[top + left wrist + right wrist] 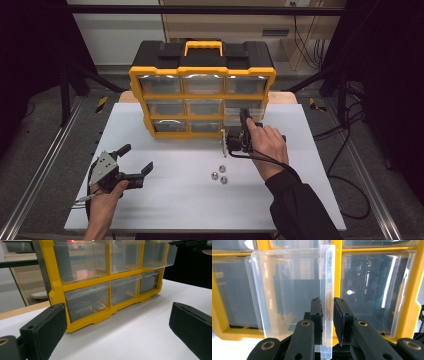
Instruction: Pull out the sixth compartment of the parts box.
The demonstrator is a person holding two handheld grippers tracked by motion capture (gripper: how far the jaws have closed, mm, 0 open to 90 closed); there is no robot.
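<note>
Right tool [327, 312] fills the foreground of its own view, jaws nearly together and clamped on the front lip of a clear drawer [292, 290], which stands pulled out ahead of it, edge-on between the pads. From the high view that same right tool [239, 136] sits against the lower right corner of the organizer [202, 90], hand wrapped around it, drawer [223, 141] sticking out just in front of the yellow frame. Three nuts [220, 175] lie on the white surface [175, 200] just behind that tool, toward the person. Left tool [136, 159] rests well away on the other side, jaws spread wide and holding nothing. In its own view, bare surface [130, 335] lies between its pads, the organizer [100, 282] ahead of it.
</note>
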